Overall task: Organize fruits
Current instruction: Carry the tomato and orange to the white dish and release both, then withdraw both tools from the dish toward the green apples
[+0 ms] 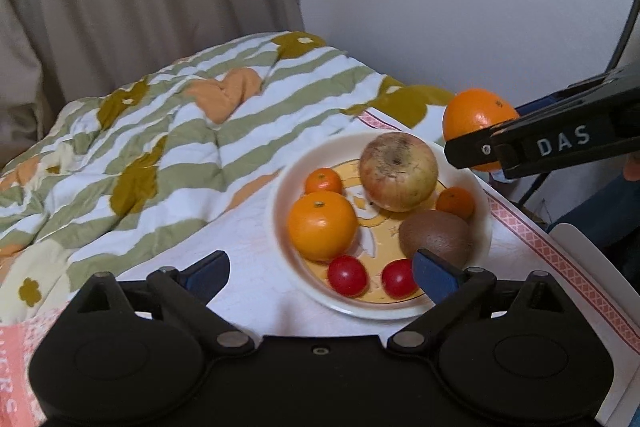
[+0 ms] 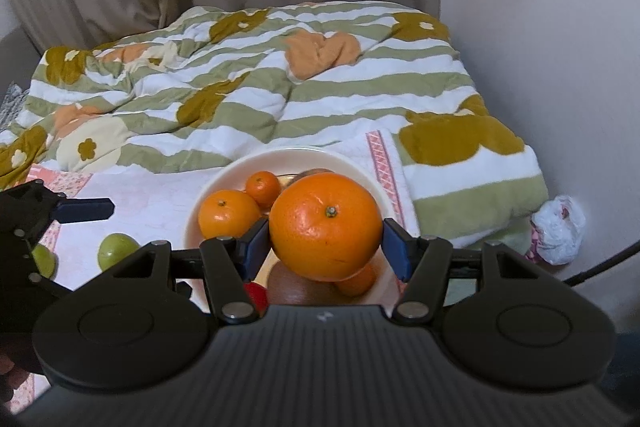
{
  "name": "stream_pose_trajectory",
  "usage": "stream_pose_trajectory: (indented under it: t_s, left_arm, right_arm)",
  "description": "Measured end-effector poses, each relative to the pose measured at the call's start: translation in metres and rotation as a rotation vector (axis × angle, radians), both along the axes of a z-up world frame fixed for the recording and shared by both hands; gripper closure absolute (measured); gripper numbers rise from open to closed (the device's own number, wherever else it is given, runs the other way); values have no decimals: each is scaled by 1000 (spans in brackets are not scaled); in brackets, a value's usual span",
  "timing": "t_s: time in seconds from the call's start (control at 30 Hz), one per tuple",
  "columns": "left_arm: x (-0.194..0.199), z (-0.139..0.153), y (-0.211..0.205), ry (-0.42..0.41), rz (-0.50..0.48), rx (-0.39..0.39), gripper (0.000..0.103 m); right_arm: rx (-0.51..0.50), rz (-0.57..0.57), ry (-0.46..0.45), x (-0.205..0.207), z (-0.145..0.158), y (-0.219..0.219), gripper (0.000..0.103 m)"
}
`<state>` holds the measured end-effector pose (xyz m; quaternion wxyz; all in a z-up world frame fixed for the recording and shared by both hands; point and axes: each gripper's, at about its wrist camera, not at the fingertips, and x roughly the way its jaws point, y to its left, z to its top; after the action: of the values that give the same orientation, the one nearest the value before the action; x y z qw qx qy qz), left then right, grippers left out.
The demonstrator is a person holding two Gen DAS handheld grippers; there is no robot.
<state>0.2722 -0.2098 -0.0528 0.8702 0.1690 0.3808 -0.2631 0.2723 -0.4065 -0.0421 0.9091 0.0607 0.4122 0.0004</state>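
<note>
A cream plate (image 1: 482, 215) on the white cloth holds an apple (image 1: 397, 171), a kiwi (image 1: 434, 235), an orange (image 1: 322, 226), two small mandarins (image 1: 323, 181) and two red tomatoes (image 1: 347, 275). My right gripper (image 2: 325, 241) is shut on a large orange (image 2: 325, 225) and holds it above the plate (image 2: 224, 183). That orange also shows in the left wrist view (image 1: 476, 115) at the plate's far right. My left gripper (image 1: 320, 269) is open and empty at the plate's near edge. It also shows in the right wrist view (image 2: 86, 209).
Two green fruits (image 2: 117, 249) lie on the cloth left of the plate. A striped green and white quilt (image 1: 160, 131) is bunched behind. A wall (image 1: 460, 7) stands to the right and a white plastic bag (image 2: 558, 229) lies by it.
</note>
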Motion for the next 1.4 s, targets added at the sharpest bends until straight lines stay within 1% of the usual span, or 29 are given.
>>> stream_pose_trajectory:
  t_s: [0.17, 0.43, 0.73, 0.87, 0.93, 0.97, 1.0, 1.07, 1.3, 1.4]
  left_arm:
    - [-5, 8, 17, -14, 48, -8, 3]
    - [-12, 10, 39, -12, 118, -10, 3]
    - [-18, 9, 51, -21, 151, -6, 3]
    - [-23, 10, 54, -25, 162, -6, 3]
    - [-25, 10, 56, -27, 164, -1, 3]
    - [-26, 10, 56, -29, 166, 1, 3]
    - [-27, 11, 56, -32, 168, 4, 3]
    - [-30, 13, 57, -38, 175, 4, 3]
    - [-46, 21, 64, -46, 226, -16, 3]
    - [-57, 28, 66, -66, 245, -15, 3]
  right_arm:
    - [-1, 52, 11, 9, -6, 17, 28]
    - [-15, 128, 48, 24, -32, 45, 28]
    - [-34, 163, 72, 31, -56, 57, 28]
    - [-46, 177, 62, 30, -59, 59, 27]
    - [-65, 182, 26, 26, -55, 61, 17]
    - [-77, 183, 7, 23, -52, 62, 5]
    - [-89, 178, -12, 19, -48, 63, 0]
    - [-95, 170, -46, 14, -42, 62, 0]
    - [-89, 171, -57, 0, -28, 54, 0]
    - [-78, 175, -76, -8, -19, 50, 0]
